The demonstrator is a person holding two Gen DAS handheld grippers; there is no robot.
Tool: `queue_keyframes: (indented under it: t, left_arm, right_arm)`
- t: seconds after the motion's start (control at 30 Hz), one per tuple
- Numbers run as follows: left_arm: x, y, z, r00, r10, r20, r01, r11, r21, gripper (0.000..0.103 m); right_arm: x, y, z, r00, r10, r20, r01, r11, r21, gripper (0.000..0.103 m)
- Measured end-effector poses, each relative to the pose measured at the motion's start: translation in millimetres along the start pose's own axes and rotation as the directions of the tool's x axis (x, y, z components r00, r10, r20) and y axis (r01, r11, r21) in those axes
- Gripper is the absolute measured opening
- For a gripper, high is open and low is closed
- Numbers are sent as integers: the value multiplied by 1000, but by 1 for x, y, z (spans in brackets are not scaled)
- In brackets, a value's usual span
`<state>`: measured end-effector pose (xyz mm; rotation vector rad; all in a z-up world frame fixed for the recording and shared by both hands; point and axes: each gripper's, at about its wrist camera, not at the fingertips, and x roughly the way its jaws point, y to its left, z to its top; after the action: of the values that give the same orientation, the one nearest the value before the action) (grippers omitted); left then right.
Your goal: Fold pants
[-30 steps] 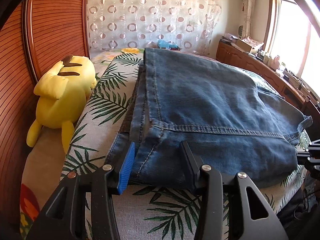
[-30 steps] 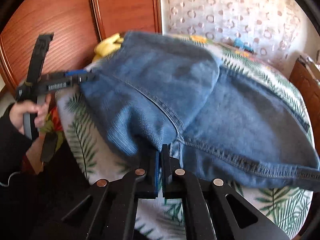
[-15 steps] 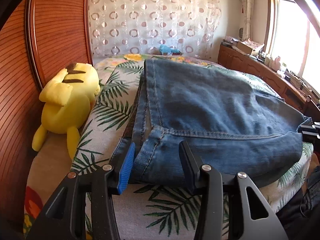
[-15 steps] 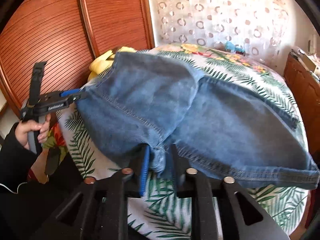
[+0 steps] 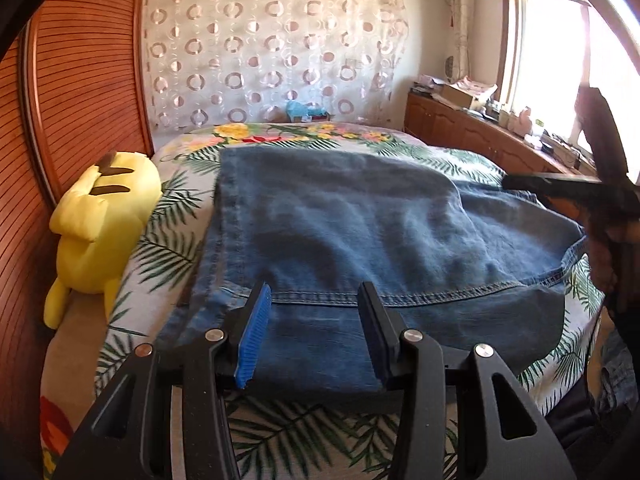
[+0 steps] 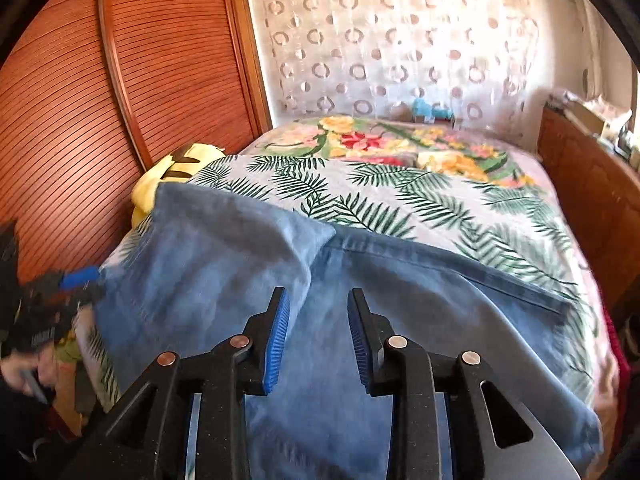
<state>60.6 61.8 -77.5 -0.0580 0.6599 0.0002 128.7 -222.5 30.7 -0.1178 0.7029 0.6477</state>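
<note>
Jeans [image 5: 360,232], folded over on themselves, are lying across the near end of a bed whose cover [image 5: 168,224] is printed with green palm fronds and, farther back, bright flowers. At the far left, louvred wooden wardrobe doors [image 5: 80,92] are running along the bedside, and a yellow plush toy [image 5: 100,228] is resting between those doors and the left edge of the denim, close beside it. In the left wrist view the left gripper [image 5: 316,308] is hovering over the near hem of the jeans with its jaws standing partly apart; denim is showing in the gap, but the blue pad and the black finger are not pressing on it, so nothing is gripped. In the right wrist view the right gripper [image 6: 318,312] is hanging over the middle of the folded cloth, its jaws having just been opening and now standing partly apart, with the fabric lying beneath them and not pinched. A folded flap of the jeans is overlapping the lower layer left of that gripper, while a seamed edge is stretching away to the right. Behind the bed a sheer curtain [image 5: 272,56] with ring patterns is hanging, and at the far right a low wooden cabinet [image 5: 480,136] is standing under a bright window [image 5: 548,52].
</note>
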Motion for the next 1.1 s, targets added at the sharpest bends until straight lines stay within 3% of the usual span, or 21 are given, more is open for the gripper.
queue_keyframes:
  t: [0.33,0.57,0.63,0.73,0.97,1.1]
  left_arm:
    - [18,-5,-13,999,2,-32,-2,1000,11,46]
    - [18,-6,-14,999,-4,-35,4,1000,15,46]
    - [18,-6,-14,999,-6,-34,6,1000,15,46]
    - [18,-5,-14,999,-8,-34,8,1000,15,46]
    - [21,-7,-15,999,-5,-37,6,1000,24,46]
    - [22,-7,-16,999,-4,-40,5,1000,30,46]
  right_arm:
    - [96,-23,40,994,49,-103,-36,992,120,34]
    - [130,-36,53,979,120,-164,-79,967,241,34]
    - [133,-32,54,975,136,-176,-91,966,241,23]
    - [131,-28,58,978,130,-162,-92,971,220,8]
    - [114,-11,69,995,70,-66,-63,993,99,4]
    - [106,2,75,1000,0,4,0,1000,26,4]
